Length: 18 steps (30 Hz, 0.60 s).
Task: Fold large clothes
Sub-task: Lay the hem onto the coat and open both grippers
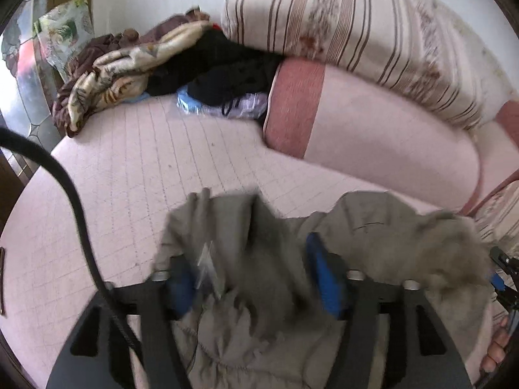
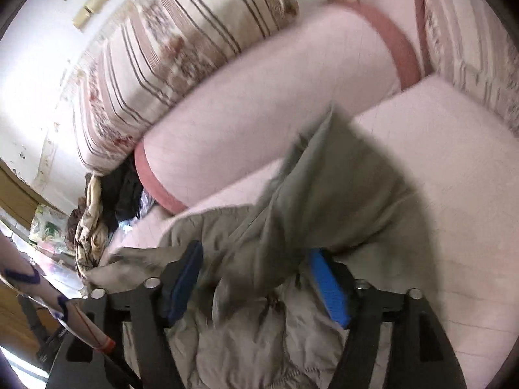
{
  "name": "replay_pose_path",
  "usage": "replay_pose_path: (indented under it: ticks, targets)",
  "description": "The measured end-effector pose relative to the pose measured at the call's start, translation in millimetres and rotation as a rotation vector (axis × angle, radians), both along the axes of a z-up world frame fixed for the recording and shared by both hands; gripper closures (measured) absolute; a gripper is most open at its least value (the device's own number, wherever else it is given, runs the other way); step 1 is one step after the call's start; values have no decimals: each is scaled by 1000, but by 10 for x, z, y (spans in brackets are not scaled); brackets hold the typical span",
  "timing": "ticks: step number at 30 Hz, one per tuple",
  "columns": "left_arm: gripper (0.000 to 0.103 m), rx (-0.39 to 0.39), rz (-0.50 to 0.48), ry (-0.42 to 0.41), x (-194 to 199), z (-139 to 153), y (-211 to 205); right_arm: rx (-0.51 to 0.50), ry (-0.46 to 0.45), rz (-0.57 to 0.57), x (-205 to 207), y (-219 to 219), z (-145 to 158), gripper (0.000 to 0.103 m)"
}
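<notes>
Both hand-held grippers stand wide: the left hand-held gripper [image 1: 256,278] and right hand-held gripper [image 2: 256,288] straddle the grey-beige jacket [image 1: 279,243] loosely on the pink sofa [image 1: 146,168].

The grey jacket [image 1: 259,259] is matt, padded cloth with quilted stitching, and a fluffy fur-like trim [image 1: 454,243] at its right edge. The bed [image 1: 146,162] wears a pale pink, matt cloth cover with a stitched grid. The bolster [image 2: 259,113] looks like soft pink cloth with a coarser rose band. The striped cushion [image 1: 356,26] is woven, floral fabric. Each hand-held gripper [image 2: 256,288] has matt black plastic-looking arms, blue ribbed pads [image 2: 327,285] and shiny metal pins.
</notes>
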<state>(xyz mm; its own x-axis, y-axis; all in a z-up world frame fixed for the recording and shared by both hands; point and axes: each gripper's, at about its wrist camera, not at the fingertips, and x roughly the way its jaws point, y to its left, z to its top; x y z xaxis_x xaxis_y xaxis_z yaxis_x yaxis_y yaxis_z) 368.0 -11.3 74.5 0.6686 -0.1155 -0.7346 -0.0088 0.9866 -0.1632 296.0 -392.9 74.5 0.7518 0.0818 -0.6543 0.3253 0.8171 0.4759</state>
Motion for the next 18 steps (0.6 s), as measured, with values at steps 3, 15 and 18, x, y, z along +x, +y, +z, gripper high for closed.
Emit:
replay_pose_path:
  ticks: [3, 15, 18]
  targets:
    - [29, -12, -24, -76, -292, 312, 39, -80, -40, -3, -192, 96, 307, 23]
    - [22, 180, 2, -173, -1475, 36, 190, -234, 53, 309, 30, 1457, 35, 58]
    - [22, 193, -3, -140, -1527, -264, 261, -260, 89, 324, 346, 1733, -229, 59]
